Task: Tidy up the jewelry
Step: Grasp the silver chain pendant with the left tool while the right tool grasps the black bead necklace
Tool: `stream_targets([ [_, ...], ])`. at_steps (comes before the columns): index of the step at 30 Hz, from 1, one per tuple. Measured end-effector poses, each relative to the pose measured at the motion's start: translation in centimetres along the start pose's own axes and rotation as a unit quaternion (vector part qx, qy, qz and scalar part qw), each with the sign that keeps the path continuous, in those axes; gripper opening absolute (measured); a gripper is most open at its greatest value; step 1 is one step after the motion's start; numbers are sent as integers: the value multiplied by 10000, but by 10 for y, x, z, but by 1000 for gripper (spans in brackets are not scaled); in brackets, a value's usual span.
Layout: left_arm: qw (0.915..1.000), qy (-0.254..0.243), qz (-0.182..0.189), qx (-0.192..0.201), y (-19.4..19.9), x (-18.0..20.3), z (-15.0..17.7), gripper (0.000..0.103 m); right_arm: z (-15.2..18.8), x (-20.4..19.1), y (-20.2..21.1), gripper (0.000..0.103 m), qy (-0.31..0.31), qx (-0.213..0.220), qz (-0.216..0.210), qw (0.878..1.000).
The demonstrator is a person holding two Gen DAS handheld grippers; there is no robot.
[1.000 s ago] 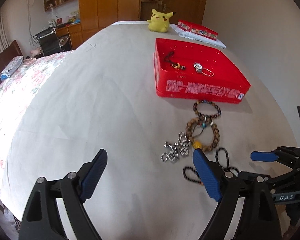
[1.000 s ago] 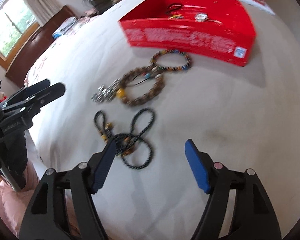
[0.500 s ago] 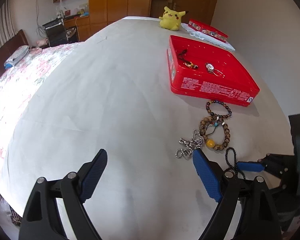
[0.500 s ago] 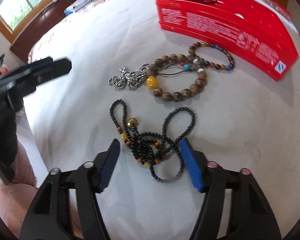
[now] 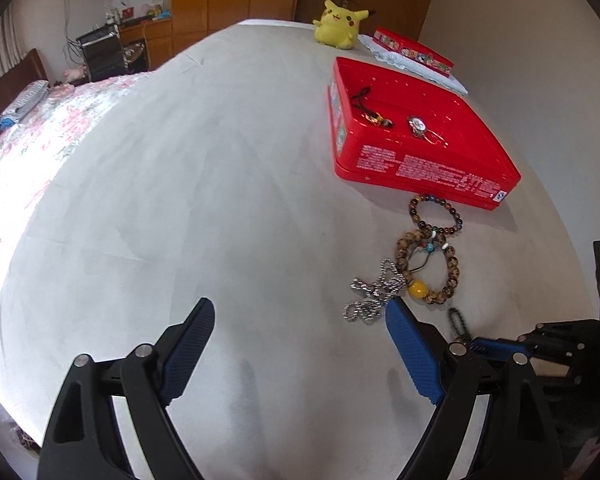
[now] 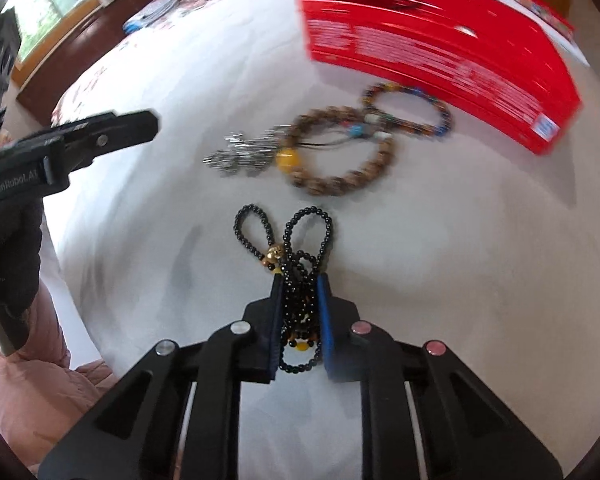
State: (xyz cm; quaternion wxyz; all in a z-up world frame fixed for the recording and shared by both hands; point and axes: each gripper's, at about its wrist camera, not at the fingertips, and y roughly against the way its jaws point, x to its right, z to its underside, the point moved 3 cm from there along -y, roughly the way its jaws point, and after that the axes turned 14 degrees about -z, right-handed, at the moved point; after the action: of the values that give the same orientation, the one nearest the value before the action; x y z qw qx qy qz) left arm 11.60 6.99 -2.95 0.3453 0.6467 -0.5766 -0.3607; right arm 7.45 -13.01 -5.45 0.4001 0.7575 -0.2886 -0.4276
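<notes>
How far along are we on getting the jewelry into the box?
Done: a watch and a charm lie in the red box. In hand: right gripper shut on the black bead necklace. Left: silver chain, wooden bracelet, multicolored bracelet. Left gripper open.

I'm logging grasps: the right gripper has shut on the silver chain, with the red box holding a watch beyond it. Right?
Not quite. The right gripper is shut on the black bead necklace, as the right wrist view shows; the silver chain lies untouched on the bed. The red box does hold a watch, as the left wrist view shows.
</notes>
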Motion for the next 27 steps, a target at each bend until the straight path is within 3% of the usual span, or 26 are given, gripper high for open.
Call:
stream_targets([
  [6, 9988, -318, 264, -261, -16, 26, -10, 87, 14, 46, 32, 14, -690, 331, 222, 9968],
  [11, 9961, -742, 312, -349, -29, 52, -17, 85, 26, 60, 40, 14, -878, 398, 159, 9952],
  [13, 9943, -916, 358, -408, -34, 62, -17, 81, 29, 61, 40, 15, -898, 400, 118, 9951],
  [17, 9909, -1139, 415, -578, -44, 71, -13, 64, 27, 70, 42, 15, -975, 387, -3, 9945],
  [20, 9889, -1336, 405, -503, -49, 75, -12, 61, 23, 66, 40, 15, -985, 384, -25, 9944],
  [24, 9867, -1566, 305, -307, -49, 78, -10, 38, 22, 71, 45, 15, -1036, 382, -66, 9939],
  [27, 9856, -1641, 345, -229, -48, 78, -8, 37, 20, 73, 47, 15, -1090, 400, -58, 9932],
])
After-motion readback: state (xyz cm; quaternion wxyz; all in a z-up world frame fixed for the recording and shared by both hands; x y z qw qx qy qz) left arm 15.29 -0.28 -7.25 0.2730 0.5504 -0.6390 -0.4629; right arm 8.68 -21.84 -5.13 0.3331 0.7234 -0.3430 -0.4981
